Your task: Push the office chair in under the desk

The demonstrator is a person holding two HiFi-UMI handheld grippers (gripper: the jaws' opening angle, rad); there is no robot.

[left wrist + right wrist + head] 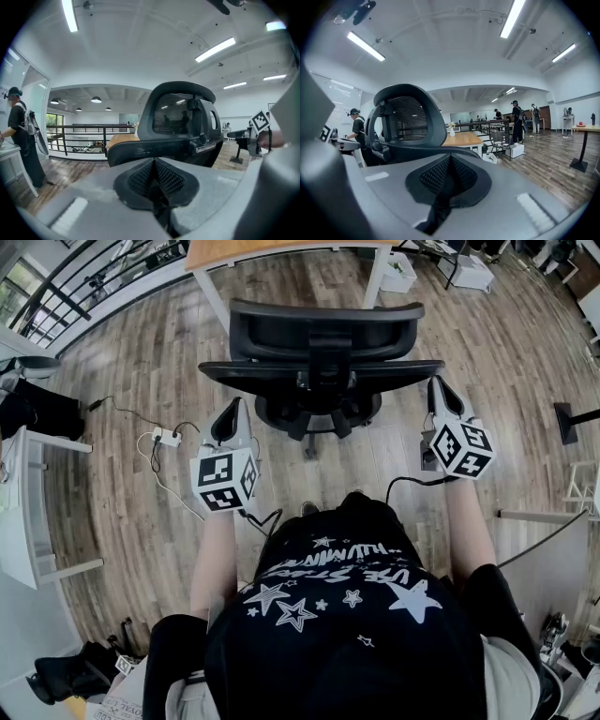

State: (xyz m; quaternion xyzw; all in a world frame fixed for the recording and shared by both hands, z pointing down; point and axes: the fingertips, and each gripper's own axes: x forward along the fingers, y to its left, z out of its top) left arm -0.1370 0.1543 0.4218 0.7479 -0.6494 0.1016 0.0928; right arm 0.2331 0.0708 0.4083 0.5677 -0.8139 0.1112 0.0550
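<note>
A black mesh office chair [319,352] stands with its back to me, a short way out from the wooden desk [272,251] with white legs. My left gripper [234,409] is shut and empty, just behind the left end of the backrest. Shut and empty as well, my right gripper [437,383] has its tip close to the backrest's right end; whether it touches I cannot tell. In the left gripper view the shut gripper [154,161] points at the chair [180,124]. The right gripper view has the chair [410,124] over the shut gripper [449,159], with the desk [461,138] behind.
A power strip [167,437] with cables lies on the wood floor to the left. A white table [28,521] stands at the far left. A white box [398,273] sits beside the desk leg. Several people [516,119] stand in the background, another person [21,136] at the left.
</note>
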